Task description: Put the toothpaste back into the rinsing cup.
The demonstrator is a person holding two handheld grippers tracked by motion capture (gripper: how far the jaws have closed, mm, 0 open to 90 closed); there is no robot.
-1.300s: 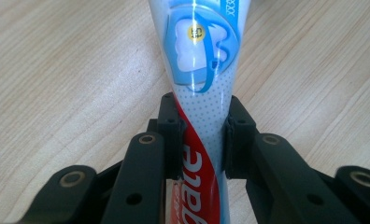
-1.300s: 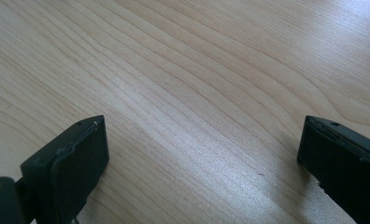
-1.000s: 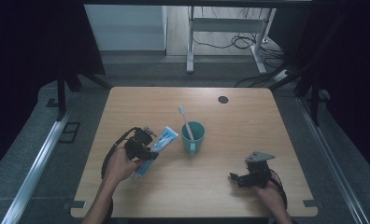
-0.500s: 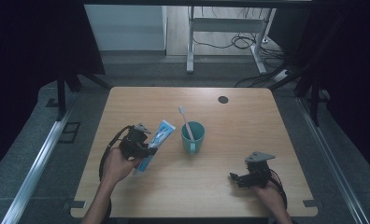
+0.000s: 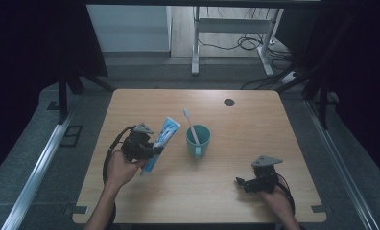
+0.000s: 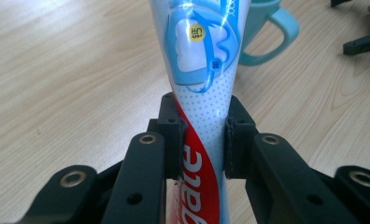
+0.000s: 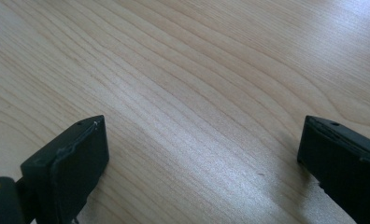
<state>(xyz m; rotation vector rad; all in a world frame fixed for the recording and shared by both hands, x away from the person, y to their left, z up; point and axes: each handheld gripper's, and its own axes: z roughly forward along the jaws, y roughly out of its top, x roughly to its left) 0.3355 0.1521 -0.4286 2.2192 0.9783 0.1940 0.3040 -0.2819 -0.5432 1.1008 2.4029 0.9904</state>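
Observation:
A blue, white and red toothpaste tube (image 5: 162, 140) (image 6: 204, 70) is clamped in my left gripper (image 5: 149, 149) (image 6: 202, 135), lifted and tilted over the table's left half, its wide end pointing toward the cup. The teal cup (image 5: 198, 139) (image 6: 262, 28) stands mid-table with a white toothbrush (image 5: 191, 124) leaning in it. My right gripper (image 5: 241, 182) (image 7: 199, 154) rests low at the front right, open, with bare wood between its jaws.
The wooden table (image 5: 255, 129) has a small dark round grommet (image 5: 229, 102) near its far edge. Cables and a metal frame leg (image 5: 195, 43) lie on the floor beyond the table. A person's hands hold both grippers from the near edge.
The left gripper has raised the toothpaste tube and swung it more upright, drifting slightly left away from the cup. The right gripper has stayed put.

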